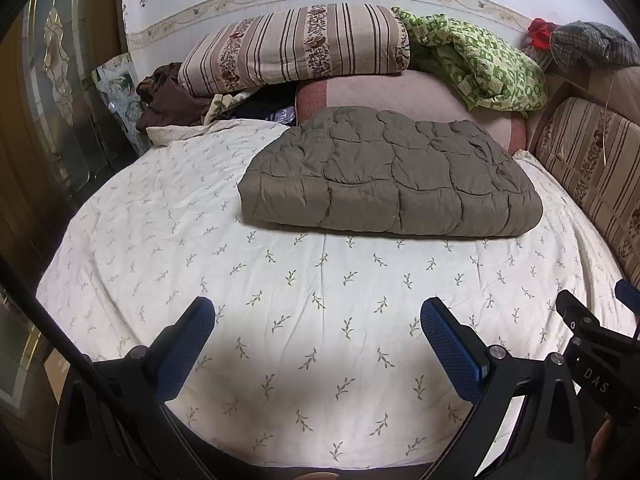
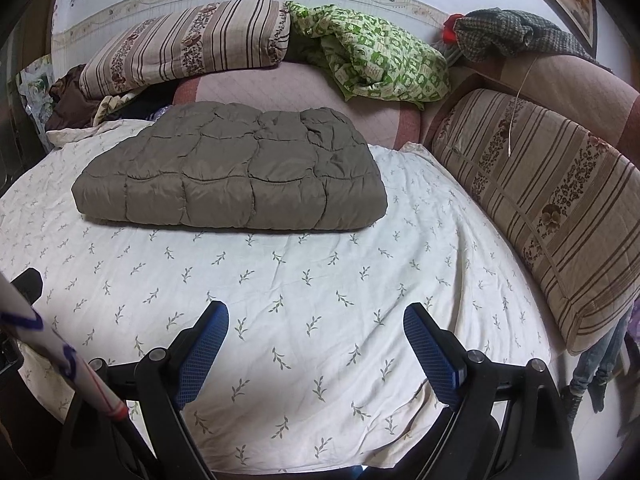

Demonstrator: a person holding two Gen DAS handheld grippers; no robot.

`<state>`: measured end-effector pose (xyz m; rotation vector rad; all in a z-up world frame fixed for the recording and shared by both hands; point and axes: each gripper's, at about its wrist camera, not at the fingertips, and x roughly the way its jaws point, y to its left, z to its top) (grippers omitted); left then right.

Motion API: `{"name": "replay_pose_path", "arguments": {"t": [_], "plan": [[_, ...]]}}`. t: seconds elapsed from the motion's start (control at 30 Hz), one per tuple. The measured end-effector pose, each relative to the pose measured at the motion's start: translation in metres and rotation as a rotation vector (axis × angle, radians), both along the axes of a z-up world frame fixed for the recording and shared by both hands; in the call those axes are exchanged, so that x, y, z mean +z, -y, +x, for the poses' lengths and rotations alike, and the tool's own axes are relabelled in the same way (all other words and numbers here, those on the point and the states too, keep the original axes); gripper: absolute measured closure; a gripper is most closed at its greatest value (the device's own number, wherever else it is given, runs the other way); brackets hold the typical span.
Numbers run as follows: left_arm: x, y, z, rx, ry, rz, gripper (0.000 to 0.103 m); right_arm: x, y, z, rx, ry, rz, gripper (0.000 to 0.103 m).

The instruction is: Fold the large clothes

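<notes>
A grey-brown quilted garment lies folded into a thick rectangle on the white leaf-print sheet, toward the far side of the bed. It also shows in the right wrist view. My left gripper is open and empty, hovering over the sheet near the bed's front edge, well short of the garment. My right gripper is open and empty, also over the near part of the sheet. Part of the right gripper shows at the right edge of the left wrist view.
A striped floral quilt and a green patterned blanket are piled along the wall behind a pink mattress pad. A striped cushion lines the right side. Brown clothes lie at the back left. A cabinet stands left.
</notes>
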<state>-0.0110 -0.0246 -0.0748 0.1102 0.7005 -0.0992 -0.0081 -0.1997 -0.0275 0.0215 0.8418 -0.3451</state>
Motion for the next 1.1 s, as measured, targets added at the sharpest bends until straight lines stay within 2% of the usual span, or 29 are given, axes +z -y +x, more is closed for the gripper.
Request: {"name": "replay_pose_path", "arguments": {"t": [1.1], "plan": [[-0.011,-0.001,0.009,0.017,-0.036,0.016,0.001,-0.014,0.005,0.007,0.033,-0.048,0.076,0.011]]}}
